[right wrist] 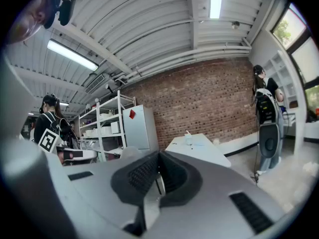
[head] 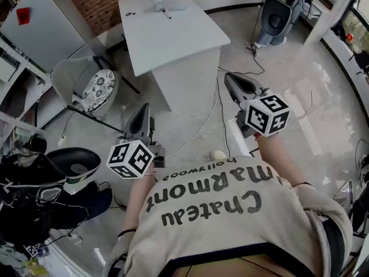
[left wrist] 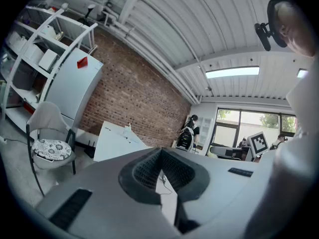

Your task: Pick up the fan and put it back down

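Tongs: the left tongs (left wrist: 161, 156) are closed, pads meeting at the tips with nothing between them. The right tongs (right wrist: 158, 158) are closed the same way and also empty.
Hold: both are carried out in front of the chest, roughly level and aimed toward the bench (head: 173, 45). I read this as a ready pose before any reach, so there is no cause for the jaws to be apart.
Marker cubes: two, one per tool, the left cube (head: 130, 158) and the right cube (head: 267, 115).
Fan: not surely made out. The likeliest candidate is the small upright white thing (head: 158, 0) at the bench's far end, well apart from both tongs, but it is too small to confirm.
Task stage: by my judgement not yet begun. The tongs would have to open and come up to the bench first.
Bench load: three or four small items, all at the far end, with the near part bare.
Chair: one chair (head: 97, 90) with a patterned cushion, left of the bench near one white cabinet (head: 46, 22).
Floor: one small pale ball (head: 218, 154) just ahead of the person, plus loose cables.
Bystander: one person with a backpack (right wrist: 264, 103), standing to the right of the bench.
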`<state>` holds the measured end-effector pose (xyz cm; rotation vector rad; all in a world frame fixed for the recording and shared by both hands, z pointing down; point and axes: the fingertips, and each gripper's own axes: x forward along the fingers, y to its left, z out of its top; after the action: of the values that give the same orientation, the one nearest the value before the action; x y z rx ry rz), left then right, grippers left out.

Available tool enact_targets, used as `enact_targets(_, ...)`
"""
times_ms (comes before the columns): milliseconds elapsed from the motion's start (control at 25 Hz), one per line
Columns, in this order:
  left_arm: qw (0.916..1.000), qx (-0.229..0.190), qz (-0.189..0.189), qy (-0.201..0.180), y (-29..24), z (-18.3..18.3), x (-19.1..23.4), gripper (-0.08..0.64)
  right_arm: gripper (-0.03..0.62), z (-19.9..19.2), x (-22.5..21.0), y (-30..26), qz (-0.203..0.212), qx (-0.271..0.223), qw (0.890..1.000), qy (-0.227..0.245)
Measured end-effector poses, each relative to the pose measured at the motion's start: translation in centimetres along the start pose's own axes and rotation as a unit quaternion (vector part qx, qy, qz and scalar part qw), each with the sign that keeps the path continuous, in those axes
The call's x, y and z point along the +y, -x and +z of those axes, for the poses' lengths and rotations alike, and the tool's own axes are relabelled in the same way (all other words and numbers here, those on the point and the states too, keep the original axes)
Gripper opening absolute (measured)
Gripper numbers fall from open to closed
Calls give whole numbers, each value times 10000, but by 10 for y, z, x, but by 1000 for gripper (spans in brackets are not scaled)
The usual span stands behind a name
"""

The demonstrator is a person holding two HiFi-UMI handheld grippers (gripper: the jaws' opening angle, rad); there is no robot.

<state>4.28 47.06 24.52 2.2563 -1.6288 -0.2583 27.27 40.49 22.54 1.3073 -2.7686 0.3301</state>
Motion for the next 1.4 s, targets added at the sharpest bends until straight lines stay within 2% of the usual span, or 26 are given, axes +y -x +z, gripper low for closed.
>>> enact_targets(280, 9999, 113, -25, 4, 18, -11, 11, 0, 3, -16, 13, 6, -92, 111, 9999, -59)
enact_targets(520, 9996, 286, 60, 54, 30, -30, 19, 0, 3, -37, 16, 11, -136, 244, 9986, -442)
enact_targets(640, 9993, 357, 61, 115, 30, -39, 24, 0, 3, -45, 11, 1, -134, 298, 9975, -631)
enact_targets(760, 9990, 407, 156, 107, 23, -38, 32, 0, 3, -46, 7, -22, -32, 400, 9977, -555)
enact_targets(1120, 9987, 212, 459, 30, -54, -7, 54, 0, 3, -16, -45, -106, 294, 353, 9977, -490)
enact_targets(1400, 9987, 43, 486, 120, -132, 15, 67, 0, 3, 19, -94, -165, 482, 204, 9979, -391)
